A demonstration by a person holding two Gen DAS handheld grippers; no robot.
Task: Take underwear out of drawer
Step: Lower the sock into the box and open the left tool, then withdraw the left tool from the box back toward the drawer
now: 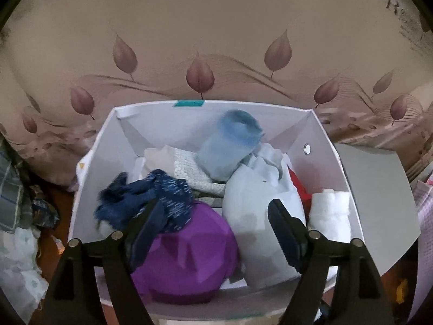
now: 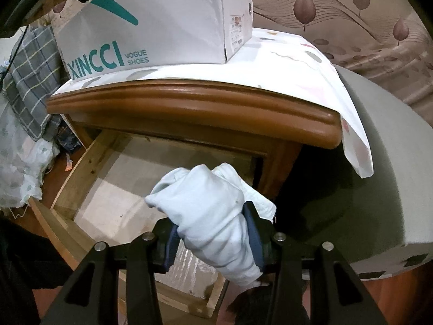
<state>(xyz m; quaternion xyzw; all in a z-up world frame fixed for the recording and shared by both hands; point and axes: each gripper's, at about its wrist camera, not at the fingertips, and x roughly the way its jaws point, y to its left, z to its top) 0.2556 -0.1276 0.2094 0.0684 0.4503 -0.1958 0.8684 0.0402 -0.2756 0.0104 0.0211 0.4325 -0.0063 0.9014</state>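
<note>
In the left wrist view, my left gripper [image 1: 215,208] stands open over a white shoe box [image 1: 322,138] full of rolled underwear. A navy piece [image 1: 140,195] lies against the left finger. A purple piece [image 1: 189,257] sits below the gap, with a pale white one [image 1: 251,216] by the right finger and a light blue roll [image 1: 230,146] further back. In the right wrist view, my right gripper [image 2: 213,222] is shut on a pale blue-white rolled underwear [image 2: 205,208], held above the open wooden drawer [image 2: 108,178], whose visible floor is bare.
The shoe box [image 2: 162,21] stands on a wooden nightstand [image 2: 189,105] covered with a white cloth [image 2: 297,67]. A grey mattress edge [image 2: 379,176] is on the right. Plaid and pale fabrics [image 2: 32,81] are heaped on the left. A leaf-patterned wall [image 1: 200,78] rises behind.
</note>
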